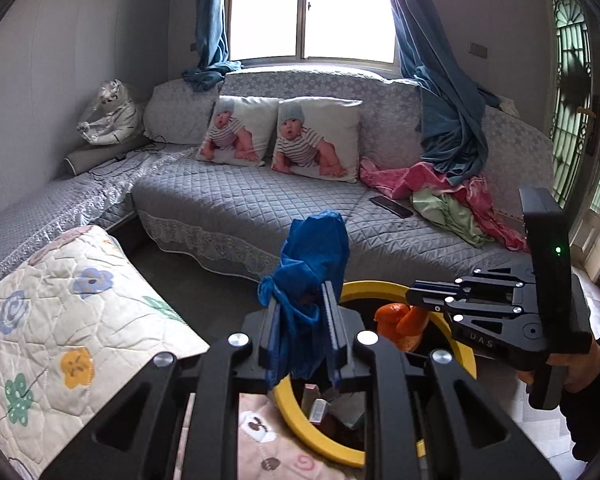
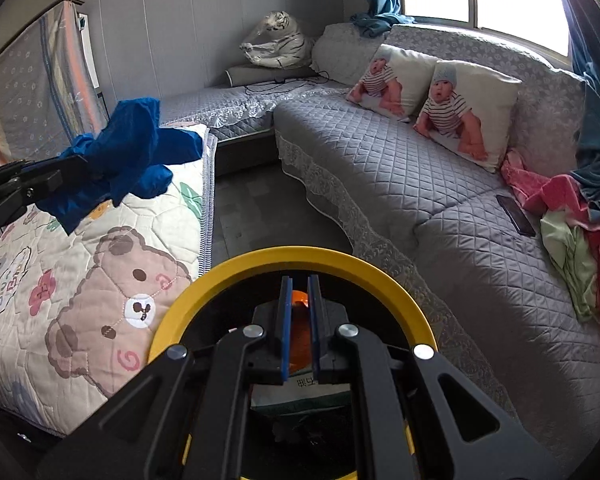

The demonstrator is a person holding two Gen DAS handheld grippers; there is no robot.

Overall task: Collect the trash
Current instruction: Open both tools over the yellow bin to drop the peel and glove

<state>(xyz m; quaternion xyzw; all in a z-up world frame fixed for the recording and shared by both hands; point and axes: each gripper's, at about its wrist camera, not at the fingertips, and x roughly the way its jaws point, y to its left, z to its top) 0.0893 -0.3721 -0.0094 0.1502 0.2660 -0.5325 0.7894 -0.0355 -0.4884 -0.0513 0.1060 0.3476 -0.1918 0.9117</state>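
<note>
A crumpled blue plastic bag (image 1: pixel 312 280) is pinched between the nearly closed fingers of the left gripper (image 1: pixel 303 332), held in the air beside the yellow-rimmed bin (image 1: pixel 384 288) and above the edge of a flowered quilt (image 1: pixel 60 320). From the right wrist view the same bag (image 2: pixel 128 156) hangs over a quilt printed with a bear (image 2: pixel 100 280). The right gripper (image 2: pixel 300 320) sits over the mouth of the bin (image 2: pixel 292 256), its blue-padded fingers narrowly parted around an orange piece of trash (image 2: pixel 298 300); in the left wrist view that orange piece (image 1: pixel 400 320) is held at the tips of the right gripper (image 1: pixel 414 298), inside the bin's rim. Paper scraps and packaging lie at the bottom of the bin. Behind, a gray quilted sofa (image 1: pixel 240 200) carries two cushions printed with a baby (image 1: pixel 316 140), a dark phone (image 1: pixel 391 206), and a heap of pink and green cloth (image 1: pixel 452 200) under a blue curtain (image 1: pixel 440 120).
</note>
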